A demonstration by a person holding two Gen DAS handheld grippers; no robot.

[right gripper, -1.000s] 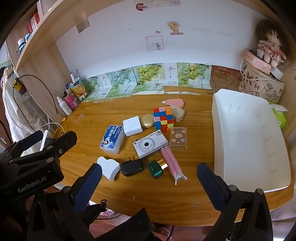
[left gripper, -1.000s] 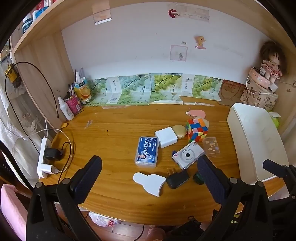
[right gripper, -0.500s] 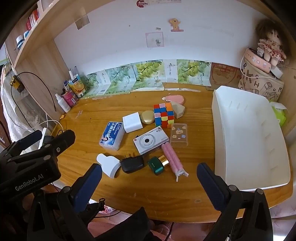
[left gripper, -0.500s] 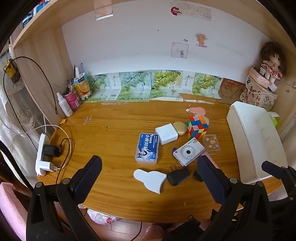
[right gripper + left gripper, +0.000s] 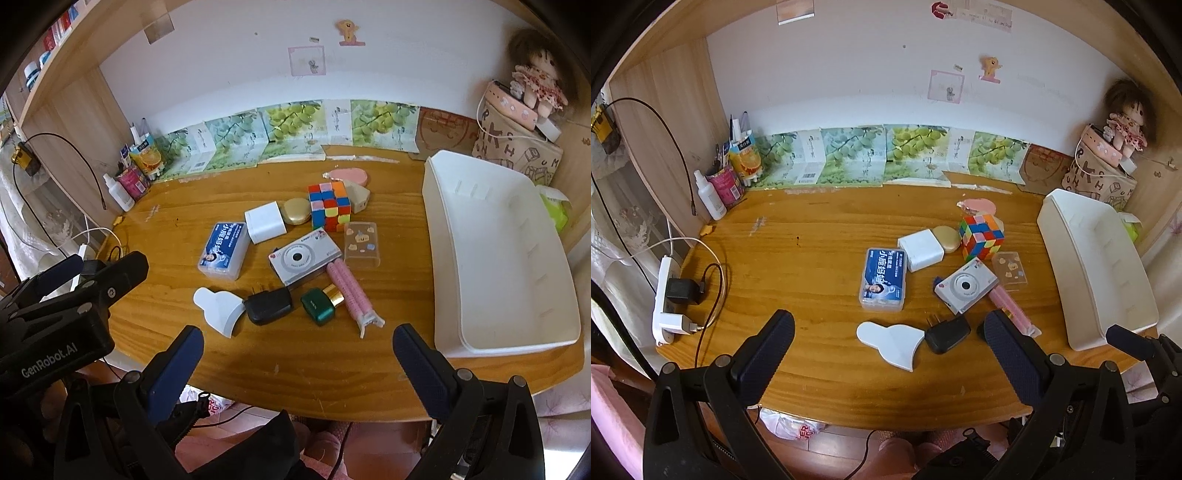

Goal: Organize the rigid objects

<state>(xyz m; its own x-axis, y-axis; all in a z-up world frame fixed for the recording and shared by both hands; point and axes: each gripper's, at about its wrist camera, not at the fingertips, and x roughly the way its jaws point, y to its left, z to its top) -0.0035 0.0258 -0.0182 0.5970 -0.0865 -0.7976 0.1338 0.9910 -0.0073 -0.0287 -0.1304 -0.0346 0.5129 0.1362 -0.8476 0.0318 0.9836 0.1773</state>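
One bare white bin beside clutter

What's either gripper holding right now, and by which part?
Nothing. The left gripper and right gripper are both open and empty above the desk's near edge; the items lie loose on the desk and the white bin holds nothing.

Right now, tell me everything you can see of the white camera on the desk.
The white compact camera lies flat on its back on the wooden desk, round lens facing up inside a silver-grey ring, body turned diagonally. It looks like plastic, with small print along its top edge and a red mark at one corner. The pink hair roller lies against its near right corner, and the Rubik's cube sits just behind it. Neither gripper touches it.
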